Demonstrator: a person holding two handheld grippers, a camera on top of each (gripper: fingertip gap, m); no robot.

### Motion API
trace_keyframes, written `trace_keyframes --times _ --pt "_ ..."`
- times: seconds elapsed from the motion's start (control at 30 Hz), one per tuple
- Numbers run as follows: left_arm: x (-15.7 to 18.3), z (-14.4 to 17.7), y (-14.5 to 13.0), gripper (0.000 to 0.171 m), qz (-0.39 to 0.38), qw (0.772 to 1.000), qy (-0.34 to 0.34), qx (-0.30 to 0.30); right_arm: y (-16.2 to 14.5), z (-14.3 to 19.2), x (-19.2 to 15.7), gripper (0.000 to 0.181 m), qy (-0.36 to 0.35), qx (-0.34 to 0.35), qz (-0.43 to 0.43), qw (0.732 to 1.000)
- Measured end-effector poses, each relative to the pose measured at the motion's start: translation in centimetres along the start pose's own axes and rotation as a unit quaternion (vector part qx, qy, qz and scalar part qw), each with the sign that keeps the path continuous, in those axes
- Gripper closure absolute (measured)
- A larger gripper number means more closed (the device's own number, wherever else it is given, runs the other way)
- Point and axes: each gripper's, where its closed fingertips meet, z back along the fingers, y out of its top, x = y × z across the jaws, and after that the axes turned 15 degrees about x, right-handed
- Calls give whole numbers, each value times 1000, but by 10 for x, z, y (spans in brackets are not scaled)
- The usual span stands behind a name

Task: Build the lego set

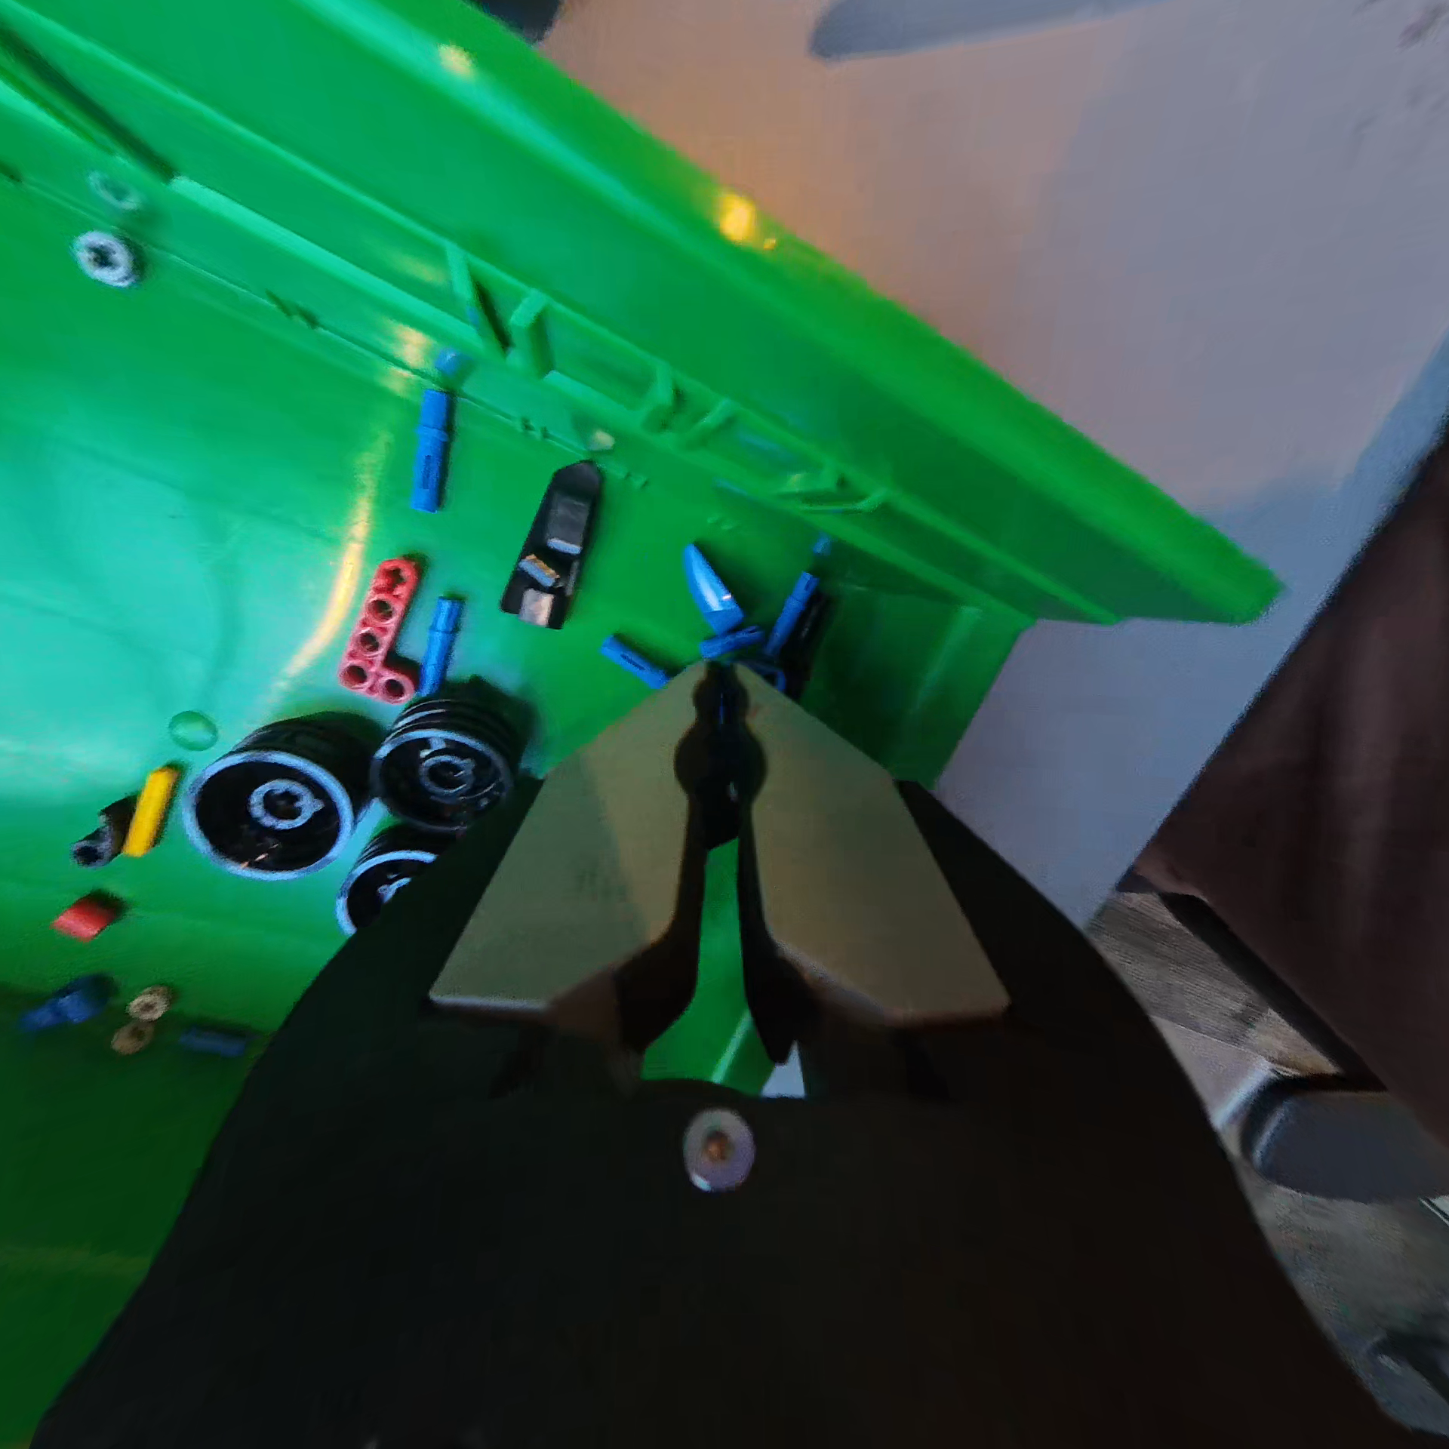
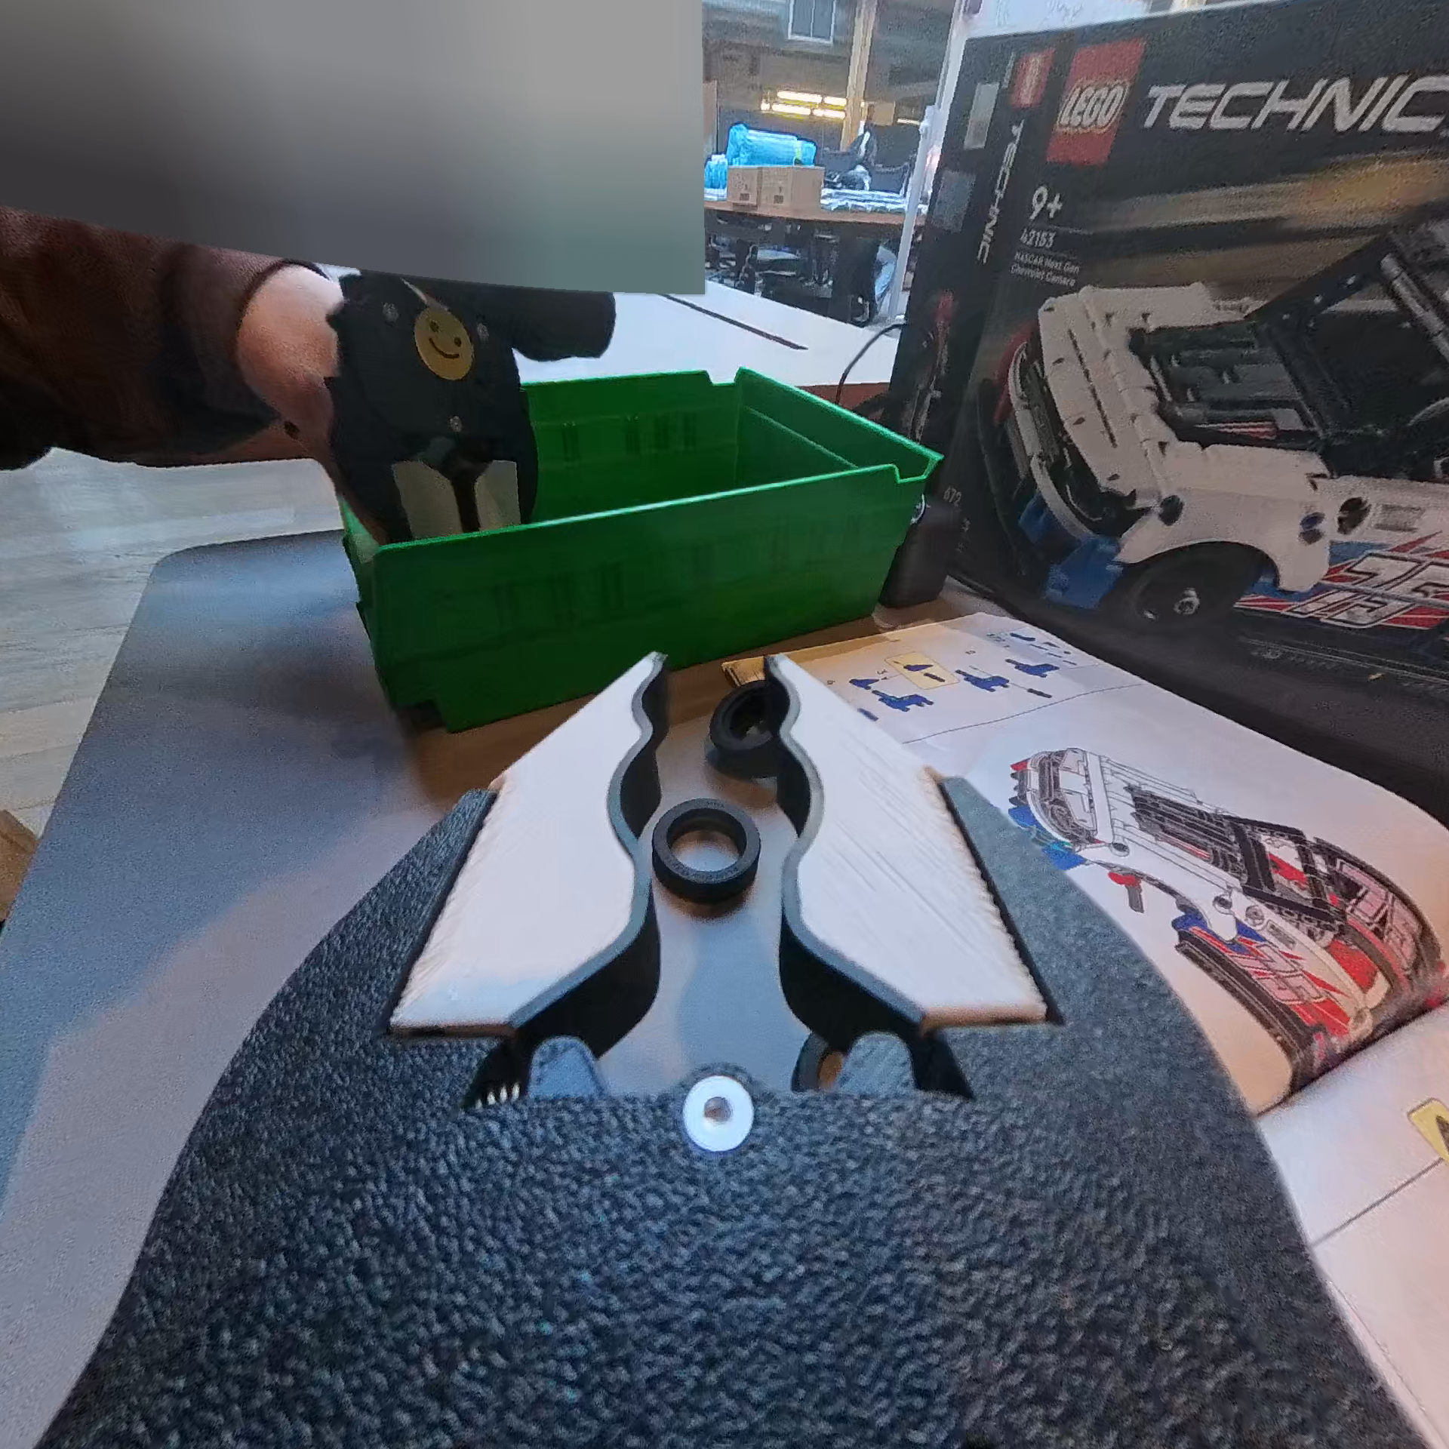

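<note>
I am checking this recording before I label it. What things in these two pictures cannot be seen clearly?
- Left wrist view: whether the left gripper holds a piece; its jaws look closed, but blur and its own fingers hide the tips.
- Right wrist view: the green bin contents, hidden by its near wall.
- Right wrist view: a third black ring, half hidden behind the right gripper.

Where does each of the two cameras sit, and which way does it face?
Left wrist view: on the left gripper, looking steeply down into the green bin at loose pieces in its corner; its own fingers show, nearly closed.
Right wrist view: on the right gripper, low over the table, facing the bin, the booklet and the set box; its fingers are spread around a black tyre.
Shared: the bin; the right wrist view also shows the left gripper, in a hand, dipping into it.
</note>
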Motion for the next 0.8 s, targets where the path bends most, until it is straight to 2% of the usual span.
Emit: trace_keyframes --times 0.2,0.4,0.47,0.7,0.8 --pt "-22 4 -8 170 25 999 40 1 6 3 4 158 -8 8 -1 1000" --pt "-23 18 -1 167 38 998 34 36 4 3 5 158 -13 5 -2 1000" --pt "-15 19 1 167 38 998 11 40 3 3 5 158 -13 3 -2 1000" --pt "6 8 -9 159 21 999 -49 -8 -5 1 8 159 -16 -6 -12 1000" --pt "8 6 -14 165 16 998 -54 -30 -4 2 9 159 -18 -4 -13 1000"
